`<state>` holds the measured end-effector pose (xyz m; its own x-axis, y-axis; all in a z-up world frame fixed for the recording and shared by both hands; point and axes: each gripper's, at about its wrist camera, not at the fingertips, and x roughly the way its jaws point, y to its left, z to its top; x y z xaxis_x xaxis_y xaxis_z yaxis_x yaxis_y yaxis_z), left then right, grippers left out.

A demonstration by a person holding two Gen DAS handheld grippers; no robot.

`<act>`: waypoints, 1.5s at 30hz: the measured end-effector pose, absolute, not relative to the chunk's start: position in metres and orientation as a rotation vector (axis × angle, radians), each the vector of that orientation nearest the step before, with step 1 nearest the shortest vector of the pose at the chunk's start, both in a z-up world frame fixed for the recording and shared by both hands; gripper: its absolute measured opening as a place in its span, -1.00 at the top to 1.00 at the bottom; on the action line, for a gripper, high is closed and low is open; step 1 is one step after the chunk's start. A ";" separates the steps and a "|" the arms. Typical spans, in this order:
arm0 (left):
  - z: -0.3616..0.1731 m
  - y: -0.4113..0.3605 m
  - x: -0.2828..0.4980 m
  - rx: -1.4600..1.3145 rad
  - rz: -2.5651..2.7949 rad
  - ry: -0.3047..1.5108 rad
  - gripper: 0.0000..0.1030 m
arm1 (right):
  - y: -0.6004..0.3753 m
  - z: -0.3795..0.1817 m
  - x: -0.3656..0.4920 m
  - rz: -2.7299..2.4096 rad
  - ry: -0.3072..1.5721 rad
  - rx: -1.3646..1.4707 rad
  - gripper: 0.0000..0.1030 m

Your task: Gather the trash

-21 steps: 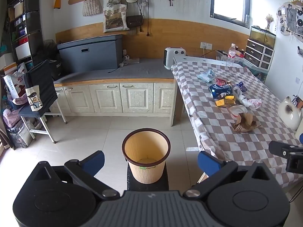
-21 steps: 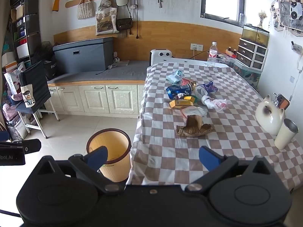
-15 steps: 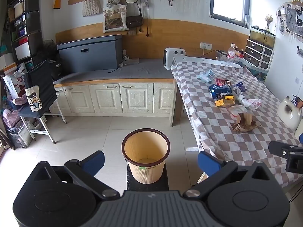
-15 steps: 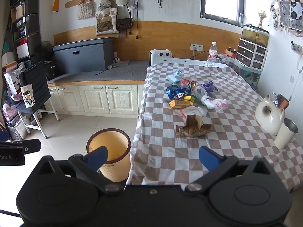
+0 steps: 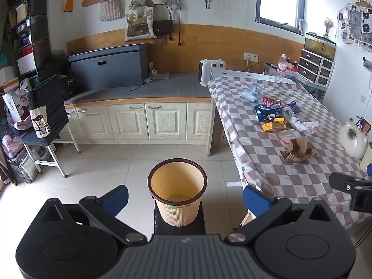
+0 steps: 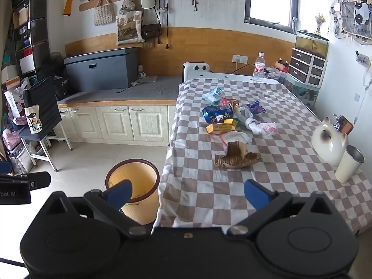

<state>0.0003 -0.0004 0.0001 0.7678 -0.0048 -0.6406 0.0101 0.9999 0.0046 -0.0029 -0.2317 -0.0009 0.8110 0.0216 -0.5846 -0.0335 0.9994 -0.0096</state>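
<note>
Nothing has moved: left gripper (image 5: 184,195) and right gripper (image 6: 188,191) gape wide, empty. Bin (image 5: 177,187) stands beside table (image 6: 290,169); trash (image 6: 234,125) mid-table, near edge bare.

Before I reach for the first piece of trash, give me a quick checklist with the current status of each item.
1. Left tongs open and empty: ok.
2. Right tongs open and empty: ok.
3. Waste bin upright on the floor beside the table, mouth unobstructed: ok.
4. Room in the bin: ok, only the bare bottom shows.
5. Nearest trash, the crumpled brown paper, lies free on the checkered tablecloth, nothing on top: ok.
6. Non-trash kept apart: the white cup and cat-shaped jug stand at the table's right edge, clear of the pile: ok.
</note>
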 end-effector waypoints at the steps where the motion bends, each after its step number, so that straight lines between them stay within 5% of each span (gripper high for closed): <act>1: 0.000 0.000 0.000 0.008 -0.008 0.695 -1.00 | -0.232 -0.001 -0.003 0.030 0.625 -0.019 -1.00; 45: 0.005 -0.006 -0.004 0.013 -0.007 0.679 -1.00 | -0.234 0.000 -0.008 0.029 0.616 -0.017 -1.00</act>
